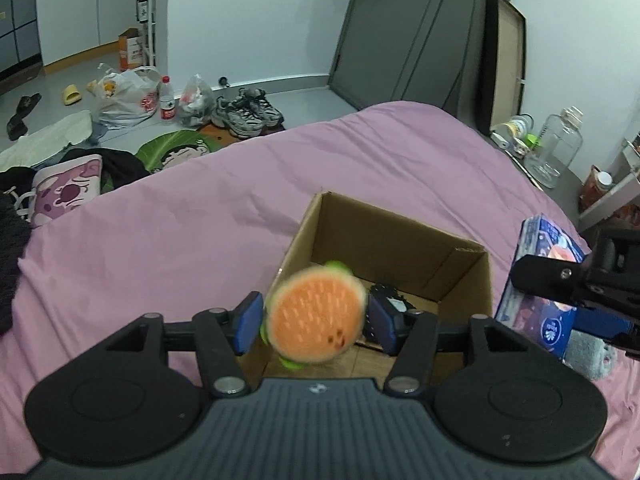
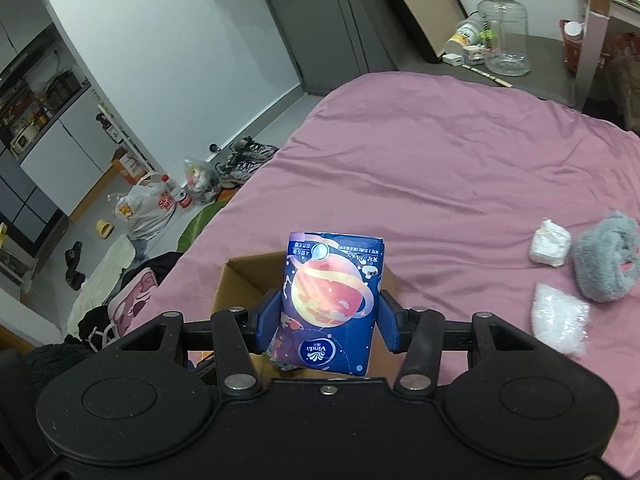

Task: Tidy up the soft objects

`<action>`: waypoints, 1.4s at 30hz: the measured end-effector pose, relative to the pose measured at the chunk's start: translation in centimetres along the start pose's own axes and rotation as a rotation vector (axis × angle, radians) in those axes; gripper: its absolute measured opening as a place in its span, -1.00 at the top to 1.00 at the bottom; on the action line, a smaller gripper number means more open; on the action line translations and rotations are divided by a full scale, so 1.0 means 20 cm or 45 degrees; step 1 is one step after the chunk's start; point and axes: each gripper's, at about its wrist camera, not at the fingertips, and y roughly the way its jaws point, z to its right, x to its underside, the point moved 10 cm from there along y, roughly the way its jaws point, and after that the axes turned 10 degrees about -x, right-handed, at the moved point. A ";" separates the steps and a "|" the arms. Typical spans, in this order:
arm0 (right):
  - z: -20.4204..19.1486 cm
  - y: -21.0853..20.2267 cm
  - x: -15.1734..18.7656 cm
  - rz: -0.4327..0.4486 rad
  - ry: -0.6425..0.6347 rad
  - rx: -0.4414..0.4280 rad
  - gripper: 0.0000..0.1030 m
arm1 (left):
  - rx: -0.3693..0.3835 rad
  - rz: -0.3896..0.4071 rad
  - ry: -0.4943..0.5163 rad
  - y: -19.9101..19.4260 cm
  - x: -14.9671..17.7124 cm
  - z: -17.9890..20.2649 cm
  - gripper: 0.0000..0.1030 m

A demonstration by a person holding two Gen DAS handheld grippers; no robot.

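Observation:
An open cardboard box (image 1: 400,240) stands on the pink bed. My left gripper (image 1: 316,322) hangs over its near edge with its jaws apart. A plush hamburger (image 1: 316,316) with an orange bun and green trim is blurred between the pads, not touching either. A dark object (image 1: 390,300) lies inside the box. My right gripper (image 2: 326,316) is shut on a blue Vinda tissue pack (image 2: 330,300) just right of the box (image 2: 240,280). The pack also shows in the left wrist view (image 1: 540,280).
A grey fluffy plush (image 2: 606,256), a white wad (image 2: 550,242) and a clear bag of white filling (image 2: 560,316) lie on the bed (image 2: 440,160) to the right. A large clear jug (image 2: 504,28) stands on the bedside surface. Shoes and bags clutter the floor on the left.

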 end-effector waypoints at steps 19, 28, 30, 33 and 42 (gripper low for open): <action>0.14 -0.07 0.02 -0.027 0.107 -0.059 -0.05 | -0.054 0.037 -0.037 -0.03 -0.04 0.00 -0.42; 0.44 -0.22 0.09 -0.010 0.163 0.029 -0.07 | -0.025 0.076 0.070 -0.09 -0.01 0.14 -0.44; 0.50 -0.26 0.10 -0.008 0.177 0.043 -0.07 | -0.019 0.087 0.098 -0.10 -0.01 0.17 -0.44; 0.58 -0.31 0.13 -0.001 0.193 0.062 -0.08 | -0.009 0.099 0.139 -0.11 0.01 0.23 -0.44; 0.76 -0.42 0.14 0.031 0.230 0.083 -0.08 | 0.029 0.137 0.235 -0.18 0.05 0.38 -0.44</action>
